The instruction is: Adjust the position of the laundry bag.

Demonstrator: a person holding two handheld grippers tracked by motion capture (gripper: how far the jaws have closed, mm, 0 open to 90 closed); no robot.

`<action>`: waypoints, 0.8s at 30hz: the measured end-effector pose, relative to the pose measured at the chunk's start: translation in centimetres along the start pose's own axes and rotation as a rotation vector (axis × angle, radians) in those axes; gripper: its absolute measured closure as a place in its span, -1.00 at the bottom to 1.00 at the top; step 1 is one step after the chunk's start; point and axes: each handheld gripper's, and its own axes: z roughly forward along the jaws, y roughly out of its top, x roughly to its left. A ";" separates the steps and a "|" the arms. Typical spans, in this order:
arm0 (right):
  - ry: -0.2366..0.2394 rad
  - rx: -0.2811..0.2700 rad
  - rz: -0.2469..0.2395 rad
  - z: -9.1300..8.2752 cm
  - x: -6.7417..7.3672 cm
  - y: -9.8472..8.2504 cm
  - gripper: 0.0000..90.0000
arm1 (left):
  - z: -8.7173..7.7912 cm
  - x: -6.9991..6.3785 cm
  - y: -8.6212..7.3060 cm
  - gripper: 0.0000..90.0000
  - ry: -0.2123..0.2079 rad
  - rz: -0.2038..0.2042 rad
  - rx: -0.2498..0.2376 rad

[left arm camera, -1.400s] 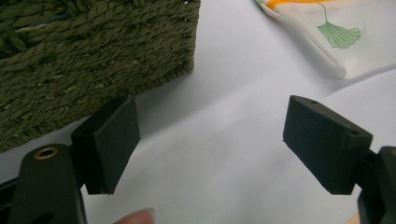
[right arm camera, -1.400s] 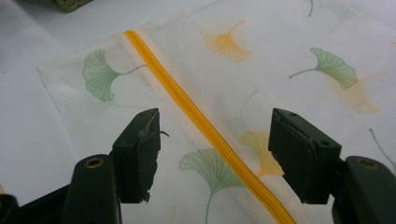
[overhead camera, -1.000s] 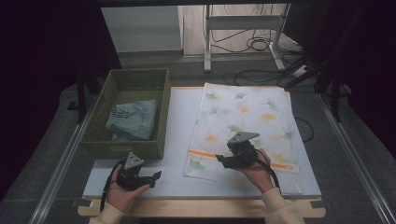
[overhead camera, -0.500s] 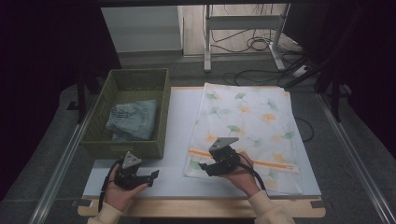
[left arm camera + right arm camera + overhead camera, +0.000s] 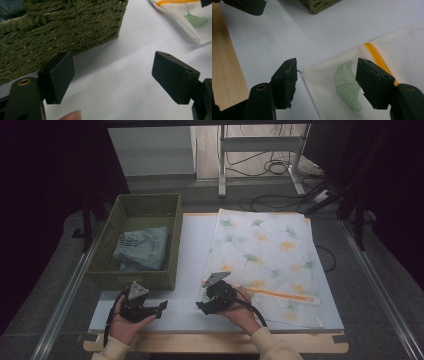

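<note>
A white mesh laundry bag (image 5: pixel 265 250) printed with green and orange leaves lies flat on the right half of the white table top, with an orange zipper (image 5: pixel 280 294) along its near end. My right gripper (image 5: pixel 202 306) is at the bag's near left corner. In the right gripper view it (image 5: pixel 328 80) is open, and its jaws straddle the bag's corner (image 5: pixel 312 75) and a green leaf print (image 5: pixel 348 85). My left gripper (image 5: pixel 161 306) rests open on the bare table in front of the green wicker basket (image 5: pixel 135 275). Nothing is between its jaws (image 5: pixel 117 72).
The basket (image 5: pixel 62 32) holds folded blue jeans (image 5: pixel 142 247) and stands at the table's left. A wooden strip (image 5: pixel 224 65) runs along the near table edge. Metal rails flank the table. Cables and a stand's legs (image 5: pixel 260 165) lie on the floor beyond.
My right gripper has moved left, from over the bag's near end to its near left corner. The left gripper has barely shifted.
</note>
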 end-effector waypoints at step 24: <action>-0.060 0.083 0.023 2.3 0.8 0.0 0.50 | 0.1 0.1 -0.1 -0.61 0.006 0.003 0.006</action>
